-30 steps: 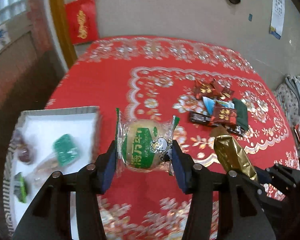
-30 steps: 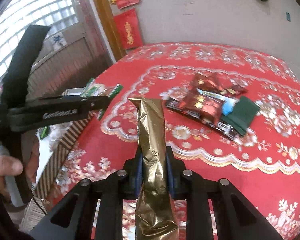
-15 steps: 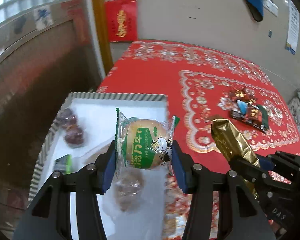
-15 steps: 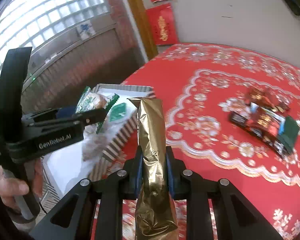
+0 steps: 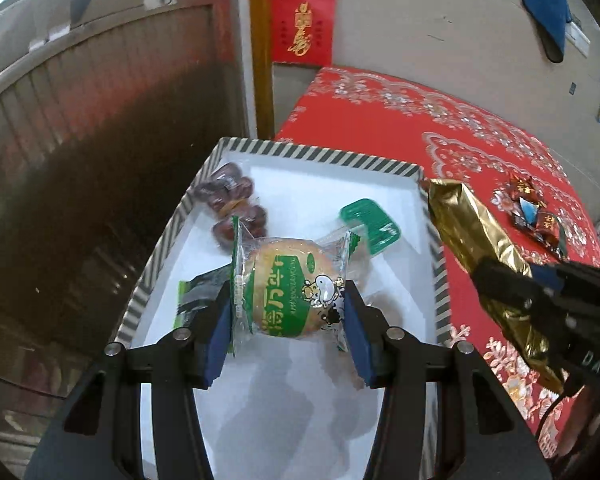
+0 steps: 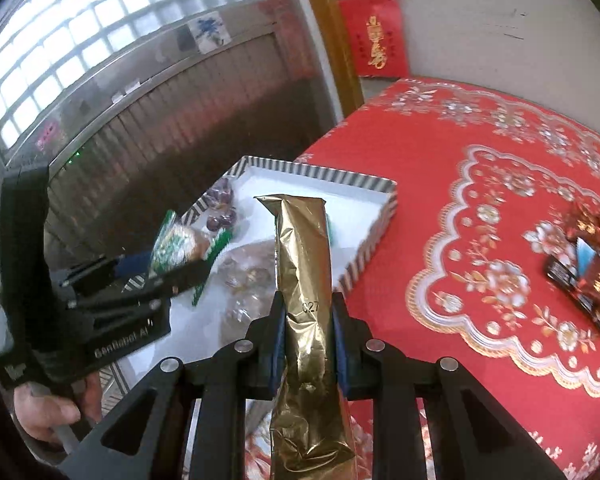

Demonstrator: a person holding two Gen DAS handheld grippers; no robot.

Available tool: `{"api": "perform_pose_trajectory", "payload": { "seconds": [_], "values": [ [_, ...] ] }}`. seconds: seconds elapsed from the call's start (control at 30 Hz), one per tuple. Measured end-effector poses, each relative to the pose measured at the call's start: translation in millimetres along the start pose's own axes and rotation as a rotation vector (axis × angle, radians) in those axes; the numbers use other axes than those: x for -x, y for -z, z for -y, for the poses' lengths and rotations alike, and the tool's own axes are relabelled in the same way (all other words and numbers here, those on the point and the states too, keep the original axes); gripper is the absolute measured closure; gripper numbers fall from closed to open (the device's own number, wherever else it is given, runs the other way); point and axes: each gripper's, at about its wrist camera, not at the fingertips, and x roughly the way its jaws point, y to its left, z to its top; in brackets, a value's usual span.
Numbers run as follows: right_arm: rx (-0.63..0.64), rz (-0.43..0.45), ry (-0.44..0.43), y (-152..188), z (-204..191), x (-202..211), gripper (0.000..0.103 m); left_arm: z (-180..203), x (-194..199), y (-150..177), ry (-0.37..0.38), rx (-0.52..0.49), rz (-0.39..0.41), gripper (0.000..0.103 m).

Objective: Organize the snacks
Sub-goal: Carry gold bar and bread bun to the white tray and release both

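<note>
My left gripper (image 5: 286,334) is shut on a round cake in a clear green-printed wrapper (image 5: 290,288) and holds it above the white tray with striped rim (image 5: 320,156). My right gripper (image 6: 308,336) is shut on a long gold foil packet (image 6: 304,256), held upright over the tray's right side (image 6: 372,240). The gold packet (image 5: 480,240) and right gripper also show at the right of the left wrist view. The left gripper (image 6: 168,268) shows with its cake in the right wrist view.
The tray holds dark red wrapped sweets (image 5: 232,204), a green packet (image 5: 370,222) and clear-wrapped snacks (image 6: 248,276). A pile of red, blue and dark green snack packets (image 6: 588,268) lies on the red patterned tablecloth (image 6: 480,184). The table edge and a wall lie left of the tray.
Both grippers have moved left from the snack pile to over the tray, each still holding its snack. The tray now fills the middle of both views.
</note>
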Motion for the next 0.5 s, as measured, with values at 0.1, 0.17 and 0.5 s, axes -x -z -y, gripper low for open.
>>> {"api": "perform_pose_trajectory", "payload": {
  "seconds": [0.1, 0.17, 0.5],
  "values": [
    [0.012, -0.012, -0.006, -6.8, -9.7, -8.3, 0.082, -8.1, 0.2, 1.7, 0.0, 0.015, 0.002, 0.054],
    [0.015, -0.016, -0.01, -10.7, -15.1, -13.3, 0.082, -11.2, 1.3, 2.1, -0.005, 0.019, 0.011, 0.054],
    [0.034, -0.034, -0.006, -34.3, -42.1, -41.0, 0.082, -30.2, -1.4, 7.6, -0.009, 0.041, 0.01, 0.054]
  ]
}}
